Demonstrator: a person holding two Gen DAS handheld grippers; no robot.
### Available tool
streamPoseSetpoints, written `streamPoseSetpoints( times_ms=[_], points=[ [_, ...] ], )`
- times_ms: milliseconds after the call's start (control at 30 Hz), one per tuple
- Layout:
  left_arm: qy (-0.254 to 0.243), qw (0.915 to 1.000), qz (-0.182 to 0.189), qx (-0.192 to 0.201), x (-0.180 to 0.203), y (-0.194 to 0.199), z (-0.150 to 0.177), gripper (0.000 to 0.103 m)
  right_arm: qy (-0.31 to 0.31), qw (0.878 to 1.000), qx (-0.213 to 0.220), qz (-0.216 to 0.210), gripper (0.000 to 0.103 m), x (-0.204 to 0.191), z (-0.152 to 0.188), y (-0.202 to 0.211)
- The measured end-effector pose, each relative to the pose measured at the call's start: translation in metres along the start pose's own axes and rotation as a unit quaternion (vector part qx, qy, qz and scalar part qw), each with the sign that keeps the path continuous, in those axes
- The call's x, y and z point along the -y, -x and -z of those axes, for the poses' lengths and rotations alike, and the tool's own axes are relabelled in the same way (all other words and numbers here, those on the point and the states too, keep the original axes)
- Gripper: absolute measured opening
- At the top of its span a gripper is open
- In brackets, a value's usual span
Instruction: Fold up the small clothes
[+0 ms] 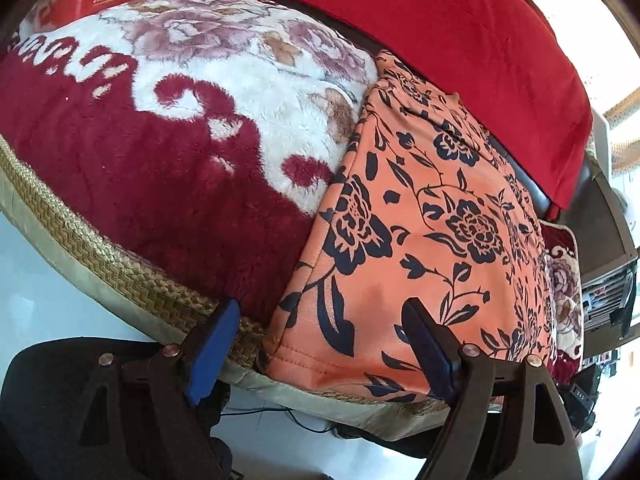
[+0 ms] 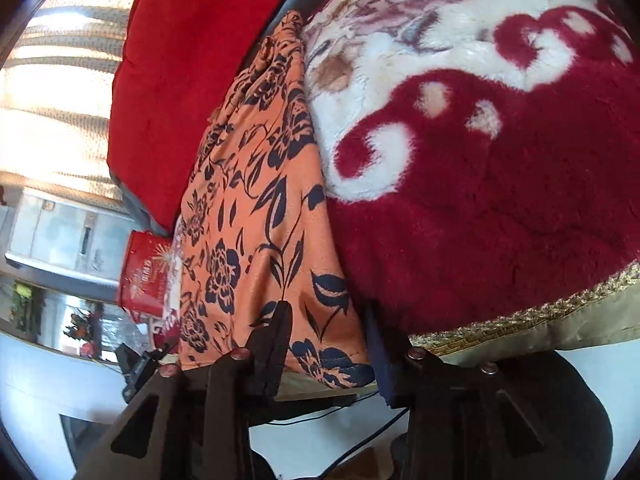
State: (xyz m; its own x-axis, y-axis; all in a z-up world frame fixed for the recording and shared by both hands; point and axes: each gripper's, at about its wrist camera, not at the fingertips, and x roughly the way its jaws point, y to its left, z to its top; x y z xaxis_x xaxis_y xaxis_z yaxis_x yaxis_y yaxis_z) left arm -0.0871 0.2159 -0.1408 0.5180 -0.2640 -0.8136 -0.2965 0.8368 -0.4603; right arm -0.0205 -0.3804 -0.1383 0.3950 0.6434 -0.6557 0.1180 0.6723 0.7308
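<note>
The orange floral garment (image 1: pixel 424 216) lies flat on a plush red-and-white blanket (image 1: pixel 168 128), its hem at the near edge. Left gripper (image 1: pixel 324 344) stands spread wide over the hem corner, clamping nothing. Right gripper (image 2: pixel 332 320) straddles the opposite corner; whether it pinches the cloth, I cannot tell.

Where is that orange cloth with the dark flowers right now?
The orange flowered cloth lies on the plush red-and-white blanket, near its gold-braided edge and in front of the plain red cushion. In both views its near hem sits between each tool's fingers.
</note>
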Motion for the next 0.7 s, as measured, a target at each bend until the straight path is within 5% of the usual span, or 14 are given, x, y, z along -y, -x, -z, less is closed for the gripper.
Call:
streamPoseSetpoints(
  times_ms=[100, 133, 167, 200, 233, 267, 500, 700],
  points=[
    [-0.017, 0.9996, -0.02, -0.008, 0.003, -0.002, 0.003, 0.081, 0.002, 1.0, -0.001, -0.011, 0.054, -0.004, 0.0, -0.005],
    [-0.027, 0.9991, -0.032, -0.009, 0.005, -0.003, 0.005, 0.074, 0.004, 1.0, -0.002, -0.006, 0.054, -0.004, -0.002, -0.006],
    [-0.035, 0.9985, -0.042, -0.01, 0.006, -0.004, 0.006, 0.053, 0.008, 1.0, -0.002, 0.001, 0.054, -0.009, -0.003, -0.012],
    [-0.042, 0.9977, -0.051, -0.015, 0.006, -0.004, 0.008, 0.037, 0.017, 1.0, -0.005, 0.014, 0.042, -0.009, -0.002, -0.009],
    [-0.045, 0.9972, -0.052, -0.028, 0.005, -0.008, 0.008, 0.018, 0.027, 0.999, -0.009, 0.043, 0.016, -0.011, -0.001, -0.011],
    [-0.04, 0.9978, -0.042, -0.032, 0.002, -0.009, 0.008, 0.009, 0.028, 0.998, -0.013, 0.055, 0.006, -0.013, -0.003, -0.012],
    [-0.039, 0.9983, -0.009, 0.042, 0.01, 0.046, -0.009, 0.008, 0.055, 0.994, 0.048, 0.079, 0.006, -0.041, 0.0, 0.036],
    [-0.011, 0.9993, -0.026, -0.023, -0.003, 0.0, -0.004, 0.011, 0.015, 0.999, 0.023, 0.027, 0.016, -0.024, -0.007, 0.014]
  ],
)
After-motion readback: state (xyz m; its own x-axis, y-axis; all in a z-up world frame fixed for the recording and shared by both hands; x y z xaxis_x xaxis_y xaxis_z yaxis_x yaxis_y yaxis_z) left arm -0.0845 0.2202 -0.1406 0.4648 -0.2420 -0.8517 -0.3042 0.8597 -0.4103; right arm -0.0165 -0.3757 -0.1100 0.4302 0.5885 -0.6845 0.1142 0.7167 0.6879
